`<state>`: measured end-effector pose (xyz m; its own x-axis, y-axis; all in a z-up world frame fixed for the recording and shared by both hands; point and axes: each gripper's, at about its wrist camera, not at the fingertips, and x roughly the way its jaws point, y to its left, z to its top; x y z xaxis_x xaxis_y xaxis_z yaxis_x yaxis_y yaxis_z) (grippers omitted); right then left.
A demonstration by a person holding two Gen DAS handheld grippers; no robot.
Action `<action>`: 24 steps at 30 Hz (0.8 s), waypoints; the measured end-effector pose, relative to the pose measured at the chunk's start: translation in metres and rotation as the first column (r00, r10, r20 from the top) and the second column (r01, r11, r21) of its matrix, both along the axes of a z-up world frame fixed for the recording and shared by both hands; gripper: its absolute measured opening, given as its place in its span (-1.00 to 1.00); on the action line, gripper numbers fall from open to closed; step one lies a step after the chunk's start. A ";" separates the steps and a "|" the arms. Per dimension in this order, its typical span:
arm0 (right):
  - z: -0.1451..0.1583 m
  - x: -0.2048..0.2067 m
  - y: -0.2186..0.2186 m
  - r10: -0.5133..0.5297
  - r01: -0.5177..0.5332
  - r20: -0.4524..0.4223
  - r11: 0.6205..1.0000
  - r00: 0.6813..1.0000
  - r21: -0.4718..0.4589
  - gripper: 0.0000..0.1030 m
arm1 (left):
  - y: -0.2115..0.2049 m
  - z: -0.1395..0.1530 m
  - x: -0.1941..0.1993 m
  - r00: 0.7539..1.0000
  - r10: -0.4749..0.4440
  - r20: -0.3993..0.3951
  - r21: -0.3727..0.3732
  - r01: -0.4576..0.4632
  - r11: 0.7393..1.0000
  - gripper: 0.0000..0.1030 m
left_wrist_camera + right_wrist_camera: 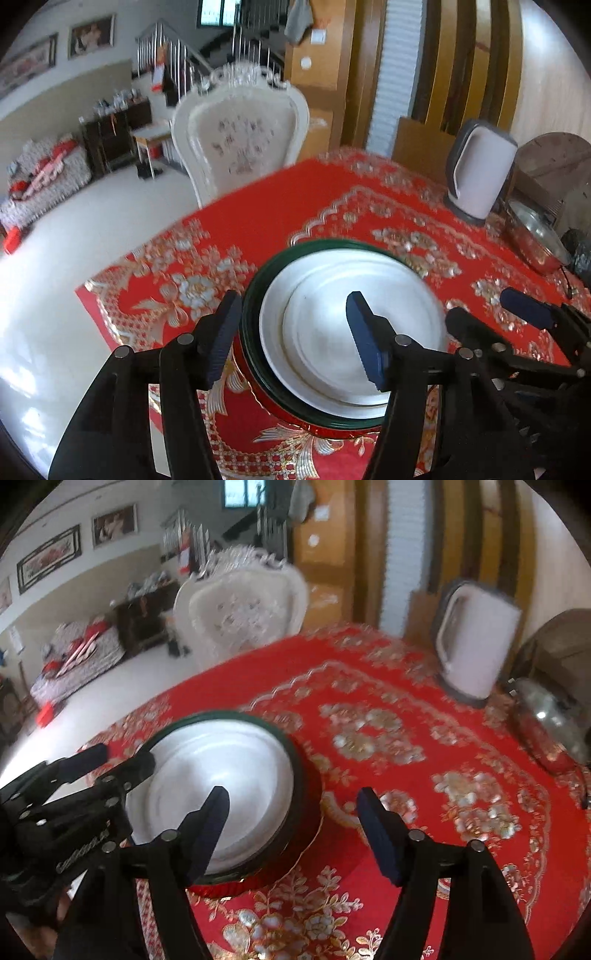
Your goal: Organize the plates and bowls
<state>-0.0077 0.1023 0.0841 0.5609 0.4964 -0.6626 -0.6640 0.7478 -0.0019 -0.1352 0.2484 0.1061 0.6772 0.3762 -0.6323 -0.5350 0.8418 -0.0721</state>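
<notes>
Straddling stacked plates rim | left gripper open | right gripper open

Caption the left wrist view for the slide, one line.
Open left gripper straddles the rim of stacked white plates in a green-rimmed red bowl on the red floral tablecloth.

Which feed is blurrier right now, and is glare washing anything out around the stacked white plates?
Right wrist view: more motion blur; the red floral tablecloth, white electric kettle and stacked white plates smear, with soft sheen on the plates. Left wrist view: the plates and dark green rimmed dish under them read fairly crisp, only the background is soft; the pale floor blows out white. Both views bend at the edges.
</notes>
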 end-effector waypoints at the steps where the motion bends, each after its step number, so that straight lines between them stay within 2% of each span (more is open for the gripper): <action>1: -0.001 -0.003 0.000 -0.009 0.009 0.016 1.000 1.000 0.010 0.44 | -0.002 0.002 -0.001 1.000 0.025 -0.002 0.025 -0.025 0.999 0.16; 2: -0.002 -0.004 -0.001 -0.022 0.021 0.028 0.999 0.999 0.023 0.45 | -0.004 0.003 -0.003 0.999 0.035 0.005 0.047 -0.035 0.998 0.16; 5: -0.006 -0.005 -0.008 -0.043 0.041 0.028 0.996 0.999 0.079 0.52 | -0.002 0.003 -0.010 0.999 0.042 0.030 0.038 -0.044 0.998 0.16; 13: -0.012 -0.005 -0.018 -0.106 0.098 0.058 0.987 0.993 0.126 0.55 | -0.002 -0.001 -0.022 0.994 0.086 0.066 0.065 -0.090 0.994 0.16; 24: -0.018 -0.007 -0.013 -0.084 0.077 0.048 0.989 0.995 0.130 0.55 | 0.002 -0.004 -0.024 0.994 0.084 0.065 0.061 -0.088 0.994 0.16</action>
